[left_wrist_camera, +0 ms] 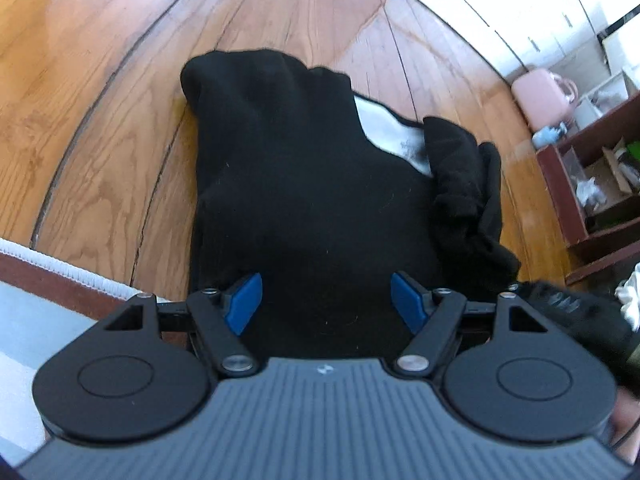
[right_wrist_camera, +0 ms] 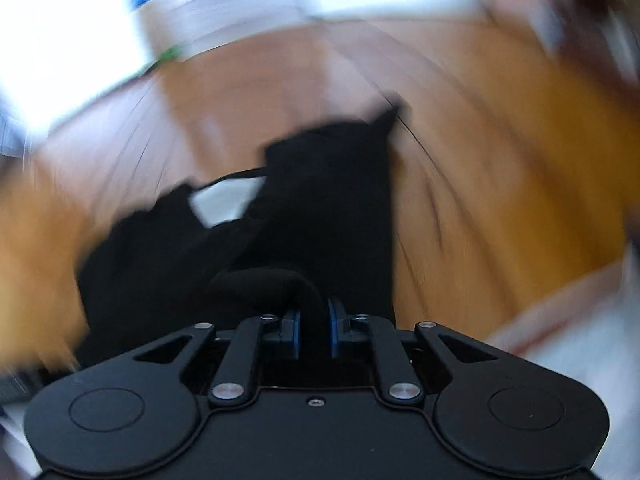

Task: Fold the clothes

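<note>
A black garment [left_wrist_camera: 304,184] lies partly folded on the wooden floor [left_wrist_camera: 100,80], with a white patch [left_wrist_camera: 384,128] showing near its right side and a bunched sleeve [left_wrist_camera: 464,184] beside that. My left gripper [left_wrist_camera: 326,300] hovers over the garment's near end, its blue-padded fingers [left_wrist_camera: 246,300] wide apart and empty. The right wrist view is heavily blurred by motion. There my right gripper [right_wrist_camera: 314,328] is shut on a fold of the black garment [right_wrist_camera: 320,200], which arches up just ahead of the pads [right_wrist_camera: 294,330].
A white-edged rug [left_wrist_camera: 48,272] lies at the lower left. At the right stand a dark red shelf [left_wrist_camera: 592,184] with clutter, a pink case [left_wrist_camera: 538,98] and white cabinets [left_wrist_camera: 520,12]. A dark sleeve [left_wrist_camera: 580,316] of the person shows beside the left gripper.
</note>
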`<action>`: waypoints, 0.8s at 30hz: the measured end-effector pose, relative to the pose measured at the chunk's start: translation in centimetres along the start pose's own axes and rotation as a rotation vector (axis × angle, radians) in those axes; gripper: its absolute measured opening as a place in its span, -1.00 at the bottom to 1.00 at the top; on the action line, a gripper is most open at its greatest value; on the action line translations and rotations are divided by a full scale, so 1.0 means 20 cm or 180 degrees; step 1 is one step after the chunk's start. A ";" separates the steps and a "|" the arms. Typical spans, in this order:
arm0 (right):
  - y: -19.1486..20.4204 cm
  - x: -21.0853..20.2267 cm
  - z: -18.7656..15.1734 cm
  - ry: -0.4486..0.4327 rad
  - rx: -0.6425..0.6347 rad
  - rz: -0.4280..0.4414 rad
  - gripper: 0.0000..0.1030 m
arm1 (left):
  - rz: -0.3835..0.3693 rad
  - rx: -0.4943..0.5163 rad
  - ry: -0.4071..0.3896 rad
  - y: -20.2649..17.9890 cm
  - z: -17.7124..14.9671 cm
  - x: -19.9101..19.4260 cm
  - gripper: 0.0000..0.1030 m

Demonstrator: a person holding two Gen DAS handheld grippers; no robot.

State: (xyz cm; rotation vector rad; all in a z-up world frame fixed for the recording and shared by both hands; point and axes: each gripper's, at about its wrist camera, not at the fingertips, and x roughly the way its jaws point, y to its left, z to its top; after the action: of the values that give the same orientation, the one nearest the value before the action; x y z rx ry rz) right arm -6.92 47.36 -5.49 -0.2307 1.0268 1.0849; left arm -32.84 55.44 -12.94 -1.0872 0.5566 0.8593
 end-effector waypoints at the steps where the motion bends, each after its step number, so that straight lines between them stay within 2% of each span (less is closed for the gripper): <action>1: -0.06 0.01 0.01 0.0044 0.0255 0.0077 -0.57 | 0.0002 0.0010 0.0018 -0.01 0.01 0.02 0.39; 2: -0.11 0.02 0.02 0.0083 0.0489 0.0150 -0.50 | 0.0004 0.0020 0.0036 -0.02 0.01 0.05 0.39; 3: -0.13 0.03 0.02 0.0121 0.0486 0.0188 -0.41 | 0.0004 0.0029 0.0053 -0.03 0.02 0.07 0.39; 5: -0.10 0.05 0.03 0.0179 0.0281 0.0165 -0.37 | -0.0080 -0.0019 0.0030 -0.01 0.03 0.06 0.39; 6: -0.08 0.04 0.03 0.0167 0.0140 0.0162 -0.24 | -0.0122 -0.0043 0.0018 -0.01 0.03 0.06 0.39; 7: -0.04 0.03 0.02 0.0149 -0.0066 0.0164 -0.07 | -0.0164 -0.0067 0.0007 0.00 0.03 0.05 0.39; 9: 0.07 0.02 0.00 0.0077 -0.0630 0.0106 0.07 | -0.0250 -0.0116 -0.0016 0.01 0.04 0.04 0.39; 11: 0.18 0.01 -0.05 -0.0115 -0.1243 -0.0062 0.13 | -0.0399 -0.0170 -0.0047 0.02 0.06 0.03 0.39; 13: 0.29 0.05 -0.11 -0.0314 -0.1887 -0.0327 0.23 | -0.0462 -0.0121 -0.0068 0.00 0.07 0.02 0.36; 14: 0.35 0.10 -0.15 -0.0477 -0.2219 -0.0556 0.27 | -0.0465 -0.0062 -0.0085 -0.02 0.07 0.02 0.36; 16: 0.43 0.24 -0.16 -0.0512 -0.2683 -0.0868 0.31 | -0.0471 -0.0044 -0.0078 -0.02 0.07 0.03 0.30; 18: 0.42 0.29 -0.12 -0.0517 -0.2686 -0.0900 0.27 | -0.0479 -0.0120 -0.0034 0.00 0.07 0.04 0.30; 19: 0.42 0.31 -0.10 -0.0519 -0.2676 -0.0909 0.09 | -0.0483 -0.0157 -0.0012 0.01 0.08 0.05 0.30; 20: 0.39 0.29 -0.06 -0.0526 -0.2496 -0.0885 -0.06 | -0.0486 -0.0195 0.0010 0.02 0.08 0.06 0.30; 22: 0.28 0.21 0.03 -0.0496 -0.1909 -0.0671 -0.58 | -0.0494 -0.0271 0.0054 0.05 0.08 0.08 0.30; 24: 0.13 0.12 0.12 -0.0450 -0.1184 -0.0425 -0.60 | -0.0501 -0.0346 0.0098 0.07 0.09 0.10 0.33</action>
State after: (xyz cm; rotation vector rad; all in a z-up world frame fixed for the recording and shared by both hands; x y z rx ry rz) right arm -7.46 51.60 -5.20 -0.5080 0.6686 1.1474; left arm -32.98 57.96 -14.49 -1.2284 0.4473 0.7430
